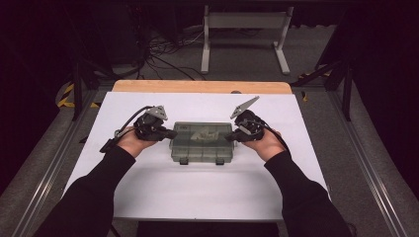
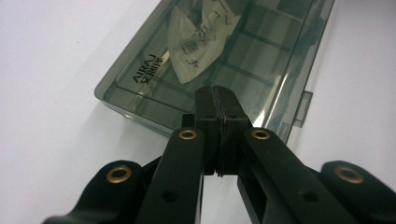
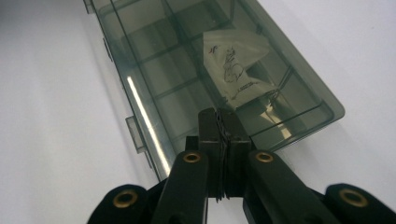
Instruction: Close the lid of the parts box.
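A smoky transparent plastic compartment box [image 1: 202, 143] lies with its lid closed in the middle of the white table top [image 1: 197, 192]. Inside it sits a white paper packet [image 1: 203, 133] with printed marks. My left gripper [image 1: 173, 133] is shut, its tips at the box's left end. My right gripper [image 1: 229, 137] is shut too, its tips at the box's right end. In the left gripper view the closed jaws [image 2: 218, 100] rest over the box [image 2: 224, 60], with the packet [image 2: 198, 44] beyond. In the right gripper view the closed jaws [image 3: 219, 123] meet the box [image 3: 196, 70] near the packet [image 3: 236, 67].
Two latches [image 1: 184, 161] stick out of the box's near side. A wooden strip [image 1: 197, 87] borders the table's far edge. A white metal frame [image 1: 244, 34] and cables [image 1: 163, 54] stand on the floor behind.
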Available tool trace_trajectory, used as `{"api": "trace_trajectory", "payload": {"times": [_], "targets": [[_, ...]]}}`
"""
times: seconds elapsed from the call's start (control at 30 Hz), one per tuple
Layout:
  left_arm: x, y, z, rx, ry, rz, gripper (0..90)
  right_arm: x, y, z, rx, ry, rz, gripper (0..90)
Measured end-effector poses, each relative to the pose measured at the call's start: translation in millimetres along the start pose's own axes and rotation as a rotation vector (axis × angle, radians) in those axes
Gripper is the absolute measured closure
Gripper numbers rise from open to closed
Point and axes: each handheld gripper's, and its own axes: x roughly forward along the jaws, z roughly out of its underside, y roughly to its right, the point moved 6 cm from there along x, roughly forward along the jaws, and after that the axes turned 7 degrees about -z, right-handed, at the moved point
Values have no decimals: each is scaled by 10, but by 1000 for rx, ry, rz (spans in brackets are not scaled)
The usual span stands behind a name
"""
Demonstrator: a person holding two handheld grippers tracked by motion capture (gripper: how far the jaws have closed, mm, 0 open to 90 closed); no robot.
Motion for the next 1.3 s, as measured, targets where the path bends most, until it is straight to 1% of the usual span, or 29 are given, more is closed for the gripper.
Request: {"api": "trace_trajectory", "payload": {"times": [0.07,0.2,0.33,0.47,0.77,0.83,0.9,0.97,1.13,1.2,1.3], "targets": [[6,15,7,3,-13,14,887,15,-16,11,4,-18,-5,890],[14,47,17,13,-33,33,882,32,-44,23,8,-36,-13,886],[37,76,32,27,-58,45,883,51,-69,35,4,-55,-15,887],[55,91,48,29,-79,53,882,73,-90,52,1,-67,-21,887],[98,132,69,43,-111,59,883,116,-108,98,3,-90,-28,887],[105,134,73,53,-117,60,882,122,-112,105,2,-96,-30,887],[113,142,79,50,-126,56,882,129,-113,113,3,-101,-28,886],[119,144,82,59,-134,57,882,136,-115,121,1,-107,-29,886],[135,155,90,56,-140,59,881,148,-119,134,0,-114,-31,885],[141,152,93,65,-143,60,880,155,-117,138,2,-115,-28,884],[146,152,97,62,-143,60,880,157,-118,140,1,-114,-27,884]]}}
